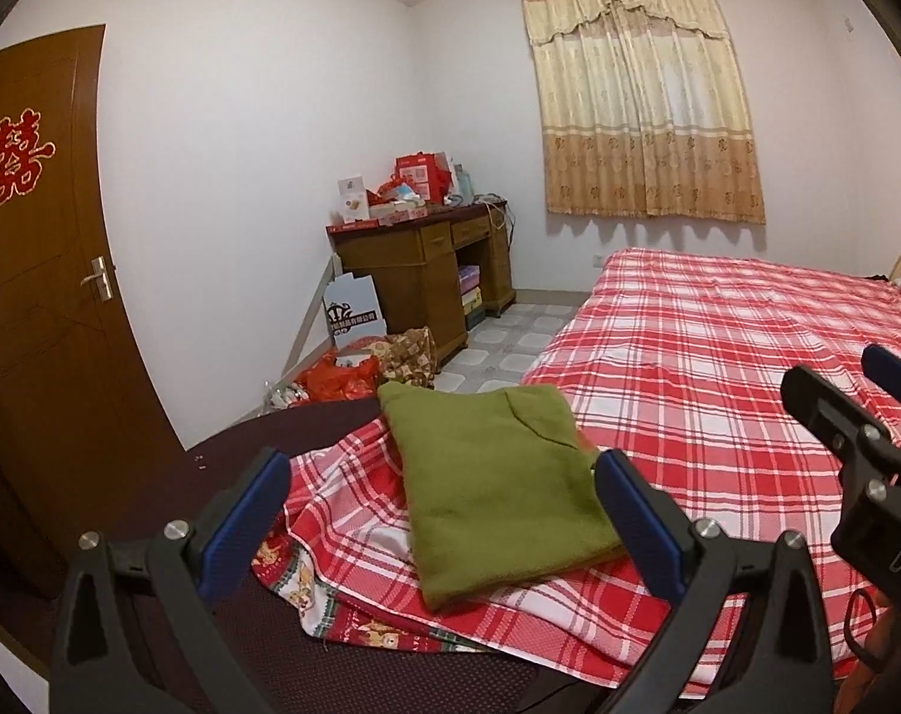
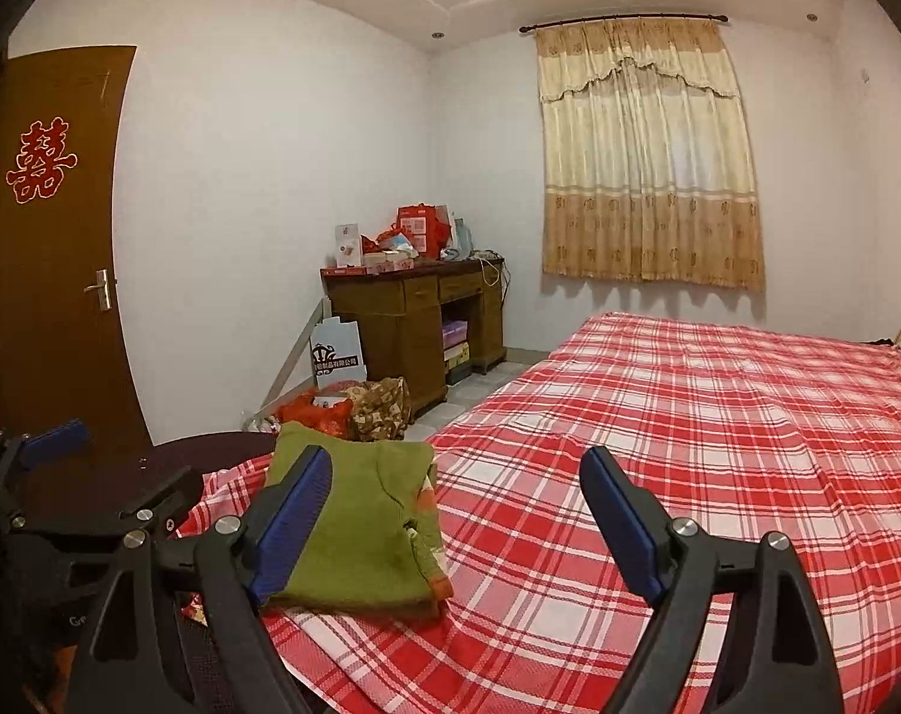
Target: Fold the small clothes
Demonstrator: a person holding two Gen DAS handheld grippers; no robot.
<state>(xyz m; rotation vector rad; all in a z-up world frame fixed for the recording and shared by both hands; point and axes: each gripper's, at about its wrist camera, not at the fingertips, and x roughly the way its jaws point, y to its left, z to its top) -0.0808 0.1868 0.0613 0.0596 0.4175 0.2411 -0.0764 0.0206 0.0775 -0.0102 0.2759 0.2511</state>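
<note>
Garment (image 1: 498,488): folded, long axis away from camera | left gripper (image 1: 444,511), right gripper (image 2: 456,517): apart

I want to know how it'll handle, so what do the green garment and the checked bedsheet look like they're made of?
Green garment: probably fleece or a soft knit; matte, fuzzy surface, thick folded edges. Checked bedsheet: likely thin woven cotton or a blend; flat printed plaid, fine creases, slight sheen. Neither can be confirmed by sight.

Two wrist cameras look forward and slightly down from just above a bed's near corner, the left close over a folded green garment (image 1: 498,494), the right beside it, both sharing the plaid bedspread (image 2: 718,446), desk (image 1: 426,273), door and curtain.
</note>
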